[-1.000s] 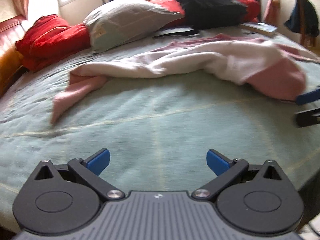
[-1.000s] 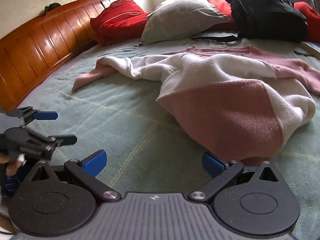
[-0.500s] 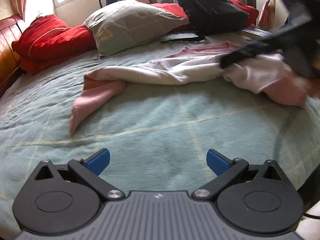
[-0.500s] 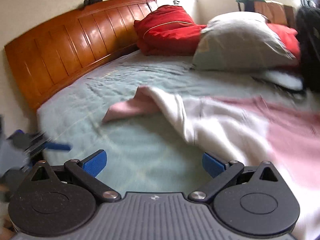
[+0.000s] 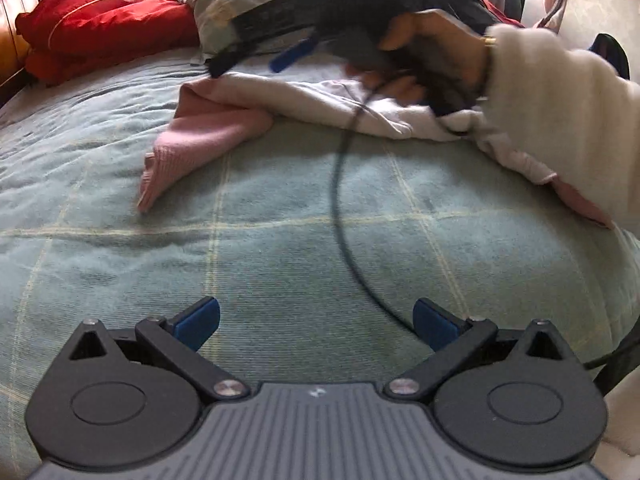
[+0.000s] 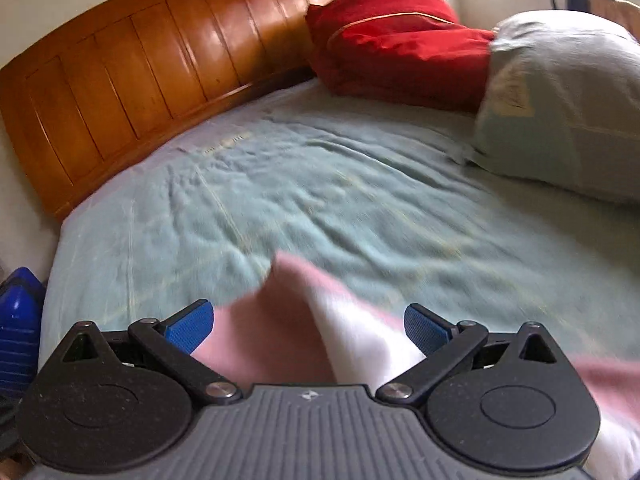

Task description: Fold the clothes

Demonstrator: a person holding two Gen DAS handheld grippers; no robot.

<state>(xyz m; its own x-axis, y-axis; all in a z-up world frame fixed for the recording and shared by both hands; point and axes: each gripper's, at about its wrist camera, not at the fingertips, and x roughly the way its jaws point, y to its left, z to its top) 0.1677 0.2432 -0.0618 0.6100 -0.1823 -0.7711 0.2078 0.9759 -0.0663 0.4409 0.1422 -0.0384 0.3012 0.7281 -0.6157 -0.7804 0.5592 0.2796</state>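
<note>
The soft pink and white knitted sweater (image 5: 304, 96) looks floppy and light (grab its cuff), and both the left gripper (image 5: 316, 320) and right gripper (image 6: 308, 324) have fingers spread wide, holding nothing.

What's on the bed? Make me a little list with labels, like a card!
clothing: pink and white sweater, crumpled on the bed
bed cover: green blanket
pillows: red pillow beside grey pillow
headboard: wooden headboard
left gripper: open, over bare blanket
right gripper: open, over the sweater's sleeve end
</note>
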